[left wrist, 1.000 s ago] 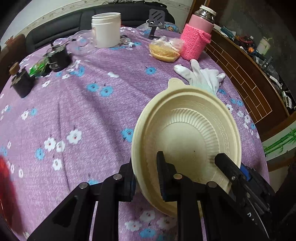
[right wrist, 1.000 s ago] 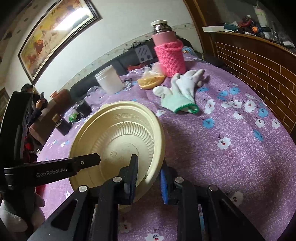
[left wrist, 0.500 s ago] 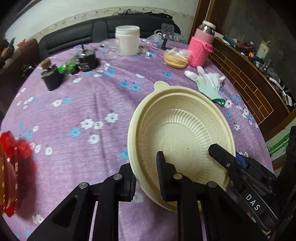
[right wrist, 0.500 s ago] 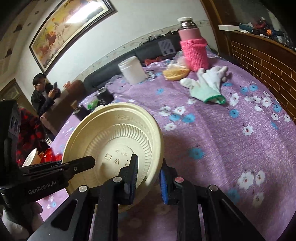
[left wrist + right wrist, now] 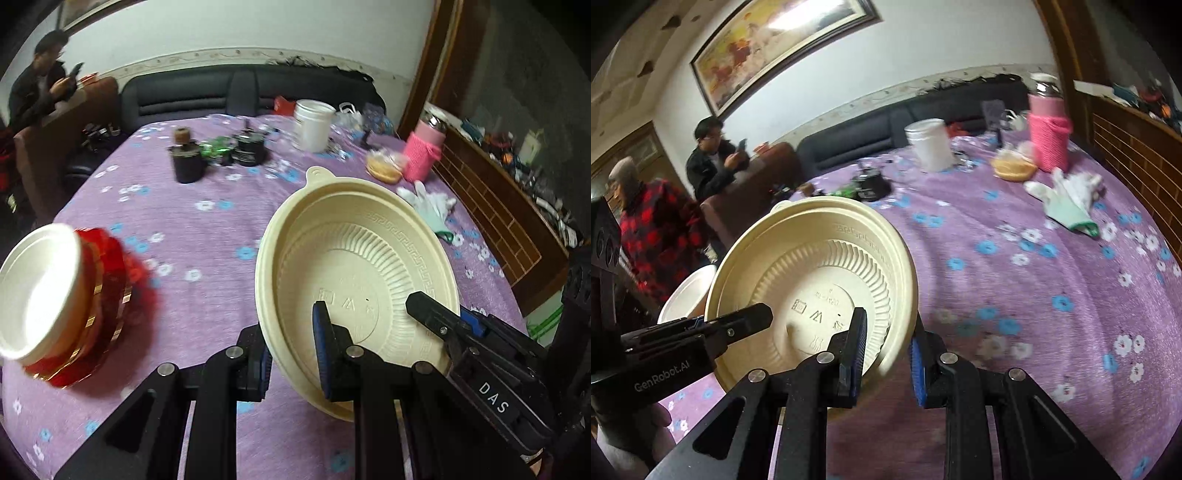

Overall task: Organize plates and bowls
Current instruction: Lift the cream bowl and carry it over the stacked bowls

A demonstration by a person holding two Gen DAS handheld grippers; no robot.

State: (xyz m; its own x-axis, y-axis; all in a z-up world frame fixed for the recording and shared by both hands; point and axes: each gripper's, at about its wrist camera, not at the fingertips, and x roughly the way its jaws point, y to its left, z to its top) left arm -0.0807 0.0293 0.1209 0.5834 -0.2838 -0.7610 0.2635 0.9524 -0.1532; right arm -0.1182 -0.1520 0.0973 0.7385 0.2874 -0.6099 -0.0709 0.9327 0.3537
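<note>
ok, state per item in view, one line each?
cream plate: lifted, tilted, gripped on opposite rim edges
left gripper: shut on plate rim
right gripper: shut on plate rim
white bowl: stacked atop red plates
white jar: upright, lidded

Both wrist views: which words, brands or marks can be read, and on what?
"DAS": on the right tongs' black body.
"GenRobot.AI": on the left tongs' black body.
Embossed symbols and small print on the cream ribbed plastic bowl: too small to read.
</note>
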